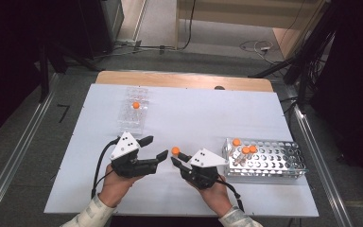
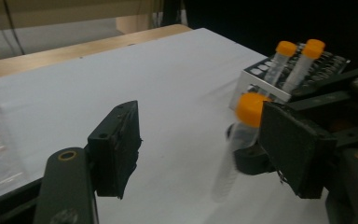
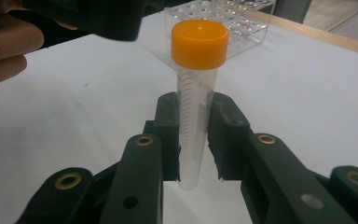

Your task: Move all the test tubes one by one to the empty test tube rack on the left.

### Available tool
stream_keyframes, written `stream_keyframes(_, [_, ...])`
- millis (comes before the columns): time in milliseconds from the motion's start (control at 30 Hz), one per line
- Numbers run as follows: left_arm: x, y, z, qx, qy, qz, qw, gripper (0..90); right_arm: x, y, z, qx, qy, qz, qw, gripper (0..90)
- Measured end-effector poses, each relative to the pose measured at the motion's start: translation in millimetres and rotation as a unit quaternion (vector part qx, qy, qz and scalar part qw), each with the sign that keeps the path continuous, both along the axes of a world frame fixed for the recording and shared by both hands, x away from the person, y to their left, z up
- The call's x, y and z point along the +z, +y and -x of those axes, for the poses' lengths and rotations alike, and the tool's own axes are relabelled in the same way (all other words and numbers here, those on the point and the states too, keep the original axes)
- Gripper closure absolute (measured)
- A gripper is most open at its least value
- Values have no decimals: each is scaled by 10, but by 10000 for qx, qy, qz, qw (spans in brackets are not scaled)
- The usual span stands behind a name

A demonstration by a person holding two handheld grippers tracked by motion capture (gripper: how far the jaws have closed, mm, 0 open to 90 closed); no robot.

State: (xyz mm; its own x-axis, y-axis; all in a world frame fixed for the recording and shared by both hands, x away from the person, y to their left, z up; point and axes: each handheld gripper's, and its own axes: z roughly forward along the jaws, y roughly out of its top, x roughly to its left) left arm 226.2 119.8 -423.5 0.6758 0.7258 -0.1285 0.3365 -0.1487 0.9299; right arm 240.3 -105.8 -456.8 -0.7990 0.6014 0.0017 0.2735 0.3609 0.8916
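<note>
A white table point(image 1: 179, 118) carries a metal rack point(image 1: 269, 161) on the right and a clear rack point(image 1: 134, 111) farther back. The left gripper point(image 1: 152, 147) has its jaws apart around nothing. The right gripper point(image 3: 193, 140) is clamped on an orange-capped tube point(image 3: 196, 93) above the table's middle.

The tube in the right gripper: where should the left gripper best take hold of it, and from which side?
Probably the bare upper wall of the tube, just under its orange cap. The right gripper is shut on the lower half, so that stretch alone is free. The left gripper stands open, beside it, and can close in level from that side.
</note>
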Motion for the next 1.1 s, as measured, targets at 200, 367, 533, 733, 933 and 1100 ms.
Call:
stream_keyframes(200, [-25, -76, 27, -178, -37, -89, 9998, 427, -9, 162, -4, 170, 53, -3, 9998, 722])
stream_keyframes(367, [-55, -71, 13, -170, -35, -112, 9998, 520, 12, 240, 10, 267, 65, -38, 9996, 722])
stream_keyframes(533, [-69, -62, 15, -131, -87, -143, 9998, 632, 21, 258, 5, 282, 72, -55, 9996, 722])
stream_keyframes(733, [-74, -60, 13, -81, -134, -191, 9997, 698, 22, 257, -7, 279, 121, -67, 9995, 722])
stream_keyframes(933, [-59, -43, 8, 23, -195, -251, 9995, 705, 28, 254, -17, 323, 232, -130, 9991, 512])
stream_keyframes(1100, [-44, 44, -40, 205, -168, -194, 9995, 705, 27, 163, 11, 265, 320, 37, 9991, 261])
